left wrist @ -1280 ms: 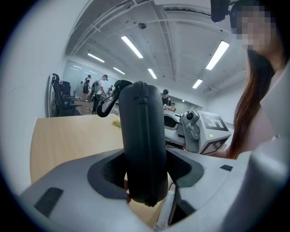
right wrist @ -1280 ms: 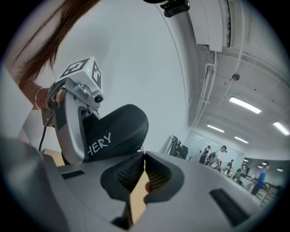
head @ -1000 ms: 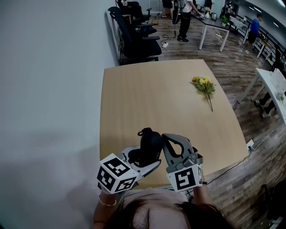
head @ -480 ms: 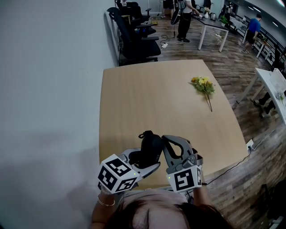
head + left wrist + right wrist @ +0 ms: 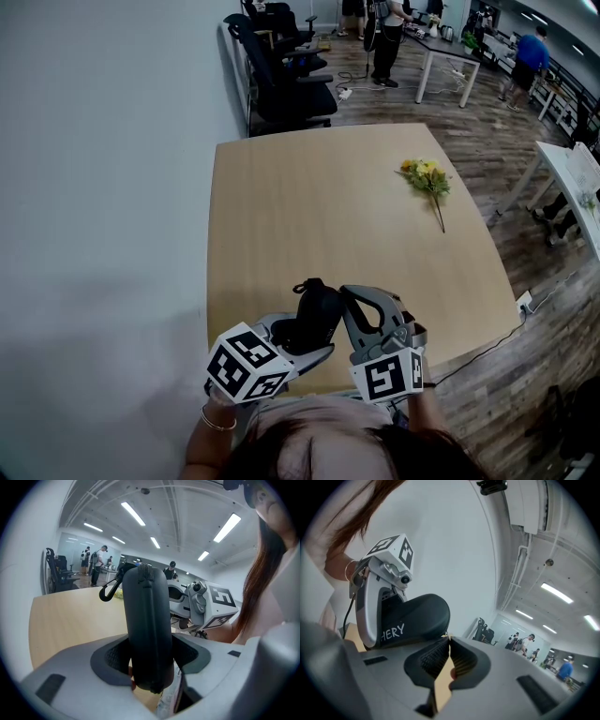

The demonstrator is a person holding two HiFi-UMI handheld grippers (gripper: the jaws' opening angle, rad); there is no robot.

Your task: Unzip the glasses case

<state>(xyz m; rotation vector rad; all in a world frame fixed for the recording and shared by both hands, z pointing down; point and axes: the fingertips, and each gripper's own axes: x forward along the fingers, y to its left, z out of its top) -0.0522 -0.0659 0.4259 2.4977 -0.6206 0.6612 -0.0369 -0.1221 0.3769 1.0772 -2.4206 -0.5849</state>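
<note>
Two tongs, one case, near edge of the counter

Far left: a plain pale wall (image 5: 103, 187) runs along the left side of the counter (image 5: 319, 206). The counter is light wood, mostly bare.

Left tongs (image 5: 298, 336) come in from the lower left, with the marker cube nearest the person. The jaws stand fairly wide and clamp the glasses case (image 5: 317, 305) between both pads. In the left gripper view the left tongs (image 5: 151, 656) grip the case (image 5: 146, 616) by its lower end. It stands upright there, with the zip seam running up the middle toward the camera. A black clip (image 5: 108, 591) hangs off the top end, to the left.

The case is black and rounded, held up at the counter's near edge, close in front of the person (from above I cannot tell whether it touches the wood).

Right tongs (image 5: 352, 292) sit just beside the case on its right, reaching its upper end. In the right gripper view the jaws of the right tongs (image 5: 449, 644) are closed, their tips meeting right at the rim of the case (image 5: 415, 616). Whether a zip pull sits between the tips is too small to tell. White lettering shows on the side of the case.

Farther right and well apart, a small bunch of yellow flowers (image 5: 427, 178) lies on the counter. Black office chairs (image 5: 281, 75) stand beyond the far edge.
</note>
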